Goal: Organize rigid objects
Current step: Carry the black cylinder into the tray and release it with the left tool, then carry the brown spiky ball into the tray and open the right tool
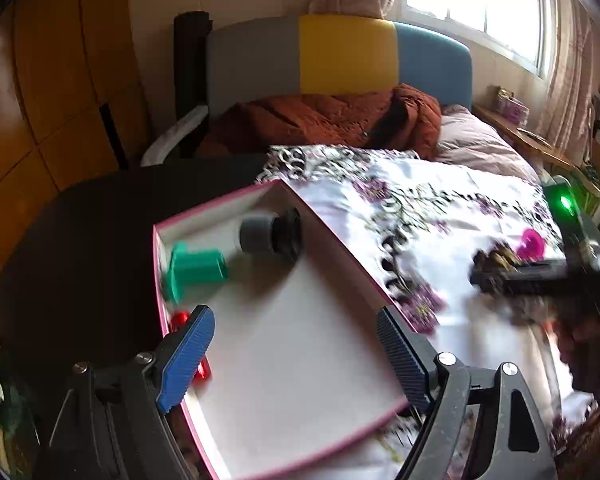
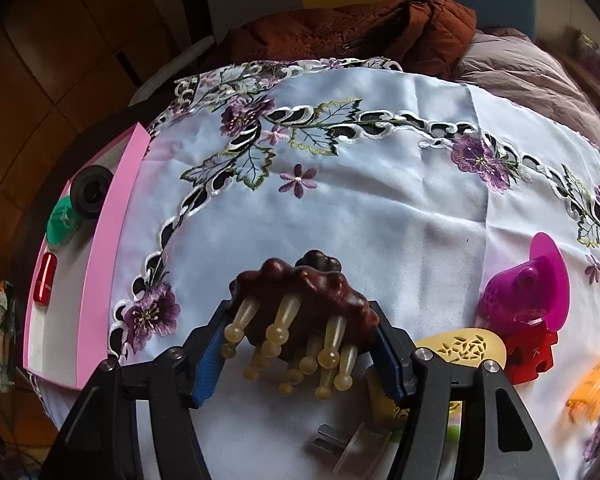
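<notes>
The left wrist view is blurred, so the small things on the cloth at its right edge are hard to make out; only a pink shape [image 1: 532,243] is clear beside the dark body of the other tool. The left gripper [image 1: 296,354] stands released, its blue pads wide apart over the white floor of the pink-edged box [image 1: 332,240], with nothing between them. In the box lie a green piece [image 1: 196,268], a grey and black cylinder [image 1: 268,236] and a red capsule [image 1: 180,318], which the left pad partly hides. The right wrist view is sharp: the right gripper [image 2: 300,344] is clenched on a dark brown massage comb [image 2: 304,300] with pale knobbed teeth, low in the middle of the frame over the flowered tablecloth [image 2: 380,208]. The right finger covers part of a yellow case [image 2: 460,348], and a white plug [image 2: 352,448] lies at the bottom. Only this view shows the red block [image 2: 532,356] and an orange thing [image 2: 596,388], cut off at the right edge.
</notes>
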Available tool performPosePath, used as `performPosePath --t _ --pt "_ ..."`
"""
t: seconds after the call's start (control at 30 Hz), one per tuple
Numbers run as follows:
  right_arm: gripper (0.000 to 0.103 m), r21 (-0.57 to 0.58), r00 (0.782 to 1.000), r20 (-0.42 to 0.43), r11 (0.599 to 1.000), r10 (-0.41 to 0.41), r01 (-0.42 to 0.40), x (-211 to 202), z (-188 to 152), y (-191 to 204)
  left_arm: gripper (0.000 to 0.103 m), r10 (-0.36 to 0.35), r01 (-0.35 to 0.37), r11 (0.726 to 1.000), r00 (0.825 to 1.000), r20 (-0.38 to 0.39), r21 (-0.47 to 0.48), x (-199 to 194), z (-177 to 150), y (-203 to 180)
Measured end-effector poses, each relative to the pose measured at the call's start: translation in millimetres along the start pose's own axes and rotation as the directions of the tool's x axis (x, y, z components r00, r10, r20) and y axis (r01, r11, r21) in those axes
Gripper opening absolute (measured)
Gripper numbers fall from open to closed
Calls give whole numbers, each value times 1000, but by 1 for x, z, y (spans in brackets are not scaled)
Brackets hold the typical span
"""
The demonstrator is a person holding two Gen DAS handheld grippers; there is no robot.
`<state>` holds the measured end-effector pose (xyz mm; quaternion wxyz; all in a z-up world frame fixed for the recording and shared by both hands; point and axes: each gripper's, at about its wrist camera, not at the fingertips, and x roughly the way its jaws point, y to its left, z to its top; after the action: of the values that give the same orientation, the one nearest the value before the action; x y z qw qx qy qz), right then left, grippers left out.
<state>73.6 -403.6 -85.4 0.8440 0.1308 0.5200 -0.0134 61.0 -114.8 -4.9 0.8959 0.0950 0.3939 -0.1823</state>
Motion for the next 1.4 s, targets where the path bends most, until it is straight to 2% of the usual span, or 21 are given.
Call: performPosePath --t 0.27,0.43,0.57,0.87,1.13,1.4 --pt "65 3 998 62 1000 -21 21 -9 1 -1 85 -19 21 999 999 -41 37 -9 -30 -19" --pt "65 -39 996 78 998 -54 57 -8 -2 7 85 -33 35 998 998 -53 48 -9 -36 -25" --pt "65 -30 996 73 998 -46 49 -8 -2 4 85 -17 20 999 998 -64 44 -7 -39 -27" --pt "65 -37 996 74 998 -52 55 -8 -2 6 85 -4 5 1000 996 -94 19 1 -42 -17" --pt "65 -61 994 77 994 -83 88 -7 -4 12 85 -20 19 1000 994 -105 -9 3 -45 -10" --pt "65 -28 995 68 996 -78 80 -16 -3 25 85 -31 22 995 995 -93 -92 -1 -51 19"
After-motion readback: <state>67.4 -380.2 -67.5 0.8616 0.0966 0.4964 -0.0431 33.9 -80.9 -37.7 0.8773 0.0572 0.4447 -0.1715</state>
